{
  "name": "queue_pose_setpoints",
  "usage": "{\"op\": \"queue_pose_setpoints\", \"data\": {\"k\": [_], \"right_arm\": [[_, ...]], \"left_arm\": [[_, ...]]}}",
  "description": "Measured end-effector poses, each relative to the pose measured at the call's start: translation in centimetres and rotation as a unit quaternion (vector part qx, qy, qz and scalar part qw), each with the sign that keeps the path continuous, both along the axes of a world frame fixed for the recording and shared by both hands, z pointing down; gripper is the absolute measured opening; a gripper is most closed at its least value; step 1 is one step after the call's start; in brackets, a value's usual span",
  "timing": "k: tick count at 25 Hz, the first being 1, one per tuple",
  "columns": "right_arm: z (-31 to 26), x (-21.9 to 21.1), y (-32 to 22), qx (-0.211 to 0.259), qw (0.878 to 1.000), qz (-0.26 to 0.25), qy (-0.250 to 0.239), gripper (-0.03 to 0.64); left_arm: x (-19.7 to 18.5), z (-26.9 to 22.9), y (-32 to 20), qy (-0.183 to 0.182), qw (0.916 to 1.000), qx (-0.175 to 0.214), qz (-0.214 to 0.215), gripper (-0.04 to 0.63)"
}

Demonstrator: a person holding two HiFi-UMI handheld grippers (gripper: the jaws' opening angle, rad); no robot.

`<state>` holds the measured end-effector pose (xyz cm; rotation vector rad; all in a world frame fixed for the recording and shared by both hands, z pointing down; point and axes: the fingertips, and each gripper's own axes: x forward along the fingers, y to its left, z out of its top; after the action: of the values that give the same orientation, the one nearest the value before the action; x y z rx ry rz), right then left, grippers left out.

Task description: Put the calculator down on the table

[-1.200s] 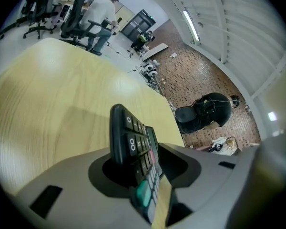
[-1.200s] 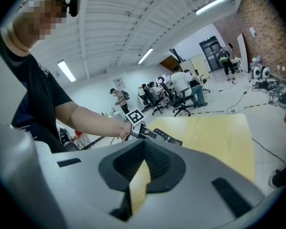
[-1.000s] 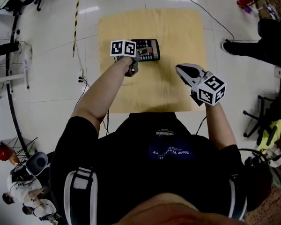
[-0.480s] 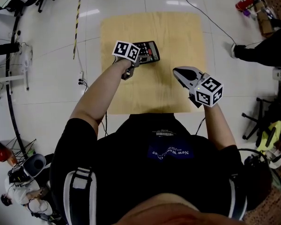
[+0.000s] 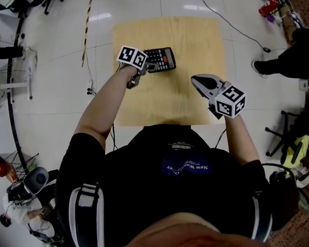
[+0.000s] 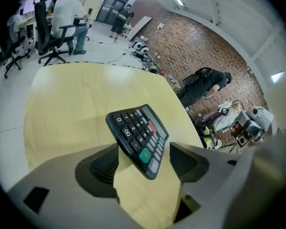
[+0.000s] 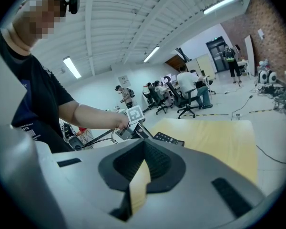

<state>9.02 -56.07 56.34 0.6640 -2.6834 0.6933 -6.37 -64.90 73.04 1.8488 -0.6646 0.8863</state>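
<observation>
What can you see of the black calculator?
The black plastic calculator lies flat, keys up, on the pale wooden table, toward its far left part. It has black number keys, grey ones, one green, one red, and a display along one end. The opposite end sits between the jaws of the left hand-held gripper, which have just been opening and do not clamp it.

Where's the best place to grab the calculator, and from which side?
The calculator lies flat and thin on the table, so probably pinch its two long side edges near the key end, coming low from that end, where the left gripper has just been opening its jaws around it.
</observation>
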Motion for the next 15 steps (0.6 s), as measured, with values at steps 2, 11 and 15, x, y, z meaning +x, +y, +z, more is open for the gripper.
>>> {"op": "queue_pose_setpoints", "data": {"k": [2, 11, 15], "right_arm": [[-0.3, -0.1, 0.1, 0.002, 1.000, -0.002, 0.000, -0.012], [-3.1, 0.0, -0.7, 0.019, 1.000, 0.009, -0.005, -0.012], [-4.3, 1.0, -0.8, 0.022, 0.999, 0.025, -0.008, -0.012]], "left_arm": [[-1.1, 0.1, 0.5, -0.008, 0.9999, -0.004, -0.007, 0.319], [-2.0, -5.3, 2.9, 0.123, 0.9891, 0.065, -0.048, 0.318], [-1.0, -13.5, 4.8, 0.273, 0.9481, 0.151, -0.063, 0.318]]}}
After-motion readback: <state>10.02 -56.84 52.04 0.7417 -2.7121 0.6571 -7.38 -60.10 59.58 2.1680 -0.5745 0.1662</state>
